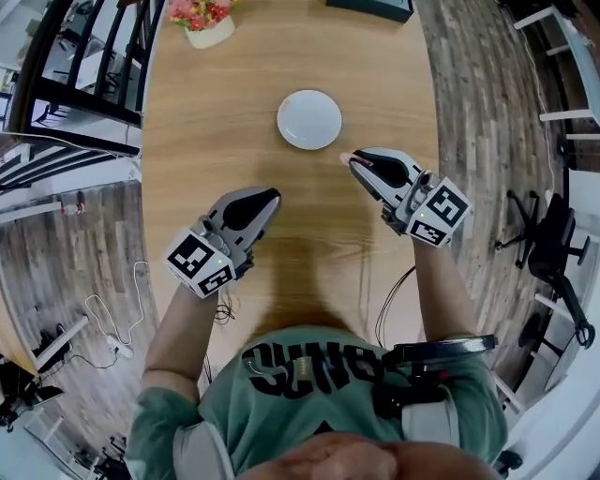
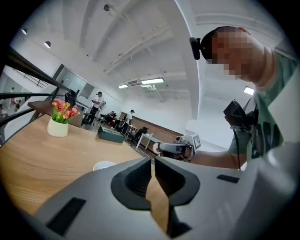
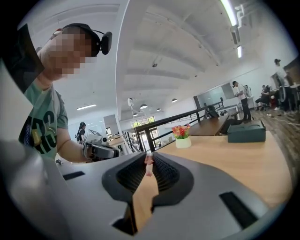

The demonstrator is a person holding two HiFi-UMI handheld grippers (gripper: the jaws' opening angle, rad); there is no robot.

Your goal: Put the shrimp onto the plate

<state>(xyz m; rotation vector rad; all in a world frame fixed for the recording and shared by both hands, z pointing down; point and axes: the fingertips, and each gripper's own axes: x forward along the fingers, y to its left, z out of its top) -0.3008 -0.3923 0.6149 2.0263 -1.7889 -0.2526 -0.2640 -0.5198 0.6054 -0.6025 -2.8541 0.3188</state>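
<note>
Pink and small, the shrimp (image 3: 148, 161) sits pinched at the very tips of the right gripper (image 1: 354, 161), whose jaws are clamped on it. The white plate (image 1: 309, 119) lies on the wooden table (image 1: 225, 103) just ahead of those tips and slightly to their left, apart from them. The left gripper (image 1: 270, 199) is held nearer the person, beside the right one, its jaws together with nothing between them; the plate is ahead of it and to its right. A pot of flowers (image 1: 208, 23) stands well ahead of the left gripper, at the table's far end.
</note>
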